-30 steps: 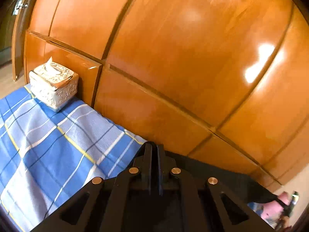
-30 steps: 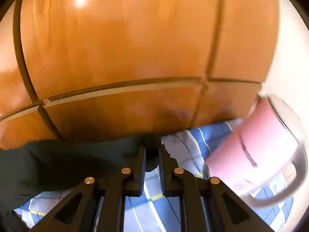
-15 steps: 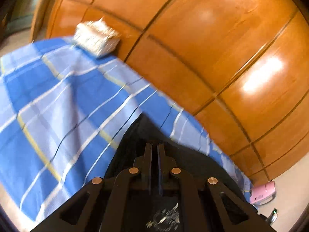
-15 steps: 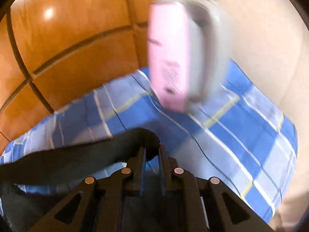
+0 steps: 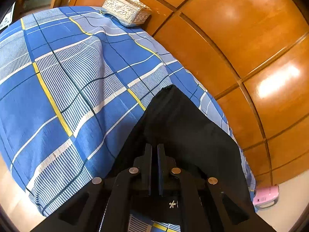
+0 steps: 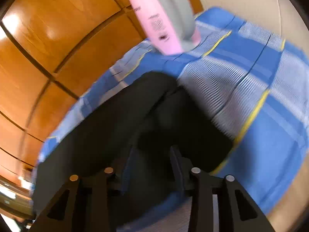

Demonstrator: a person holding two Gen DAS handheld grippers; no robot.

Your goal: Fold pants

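The dark pants (image 5: 189,127) lie on the blue plaid cloth (image 5: 63,81) that covers the table, along the wooden wall. My left gripper (image 5: 154,147) is shut on the pants' near edge, low over the cloth. In the blurred right wrist view the pants (image 6: 119,116) lie spread below my right gripper (image 6: 152,150), whose fingers stand apart over the fabric and hold nothing.
An ornate silver tissue box (image 5: 126,9) stands at the far corner of the table by the wooden cabinet wall (image 5: 241,38). A pink and grey device (image 6: 164,17) stands on the cloth near the right end; it also shows small in the left wrist view (image 5: 266,196).
Both grippers swung down from facing the wall to the table, laying the pants onto the cloth. The right gripper opened and released the pants; the left stays shut on them.
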